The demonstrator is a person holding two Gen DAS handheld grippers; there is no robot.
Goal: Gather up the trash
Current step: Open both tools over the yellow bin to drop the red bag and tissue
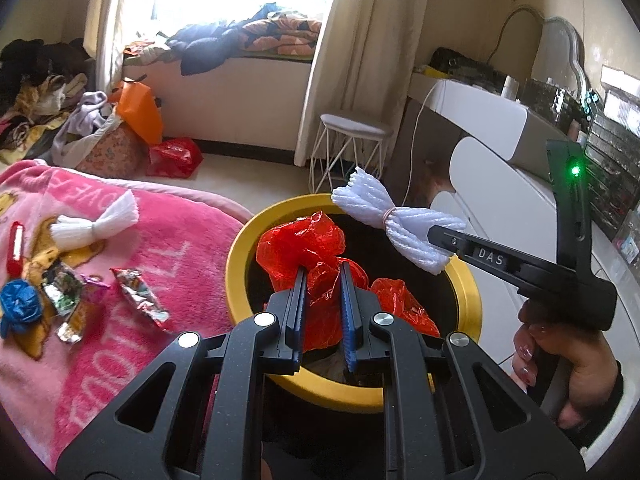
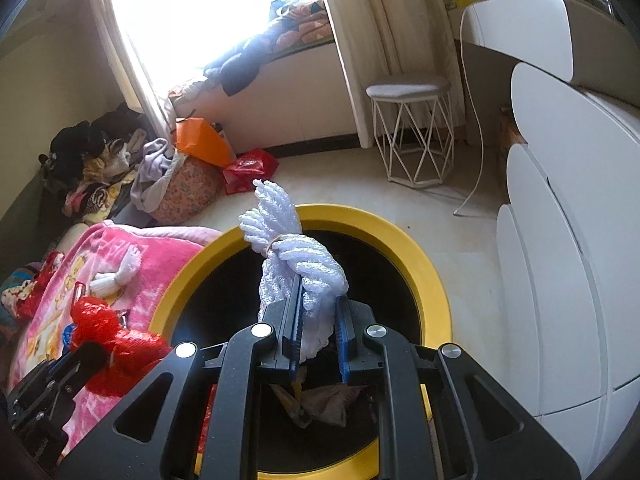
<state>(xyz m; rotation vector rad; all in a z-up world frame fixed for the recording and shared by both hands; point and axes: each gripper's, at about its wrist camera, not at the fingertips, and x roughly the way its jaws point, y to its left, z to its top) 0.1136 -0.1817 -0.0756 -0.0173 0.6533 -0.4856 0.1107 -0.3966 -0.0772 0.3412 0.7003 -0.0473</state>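
I see a big pink blanket point(image 1: 132, 248) on the bed, and the round bin point(image 1: 240, 264) with a yellow rim sits right beside its edge. My left claw point(image 1: 322, 280) is squeezed tight on a crinkly red plastic bag point(image 1: 304, 244), up over the bin's mouth. My right claw point(image 2: 318, 300) pinches a white foam net point(image 2: 296, 264) tied in the middle, also above the bin. Near the blanket's left edge lie another white net point(image 1: 96, 222), shiny wrappers point(image 1: 138, 292) and a small blue wad point(image 1: 18, 306).
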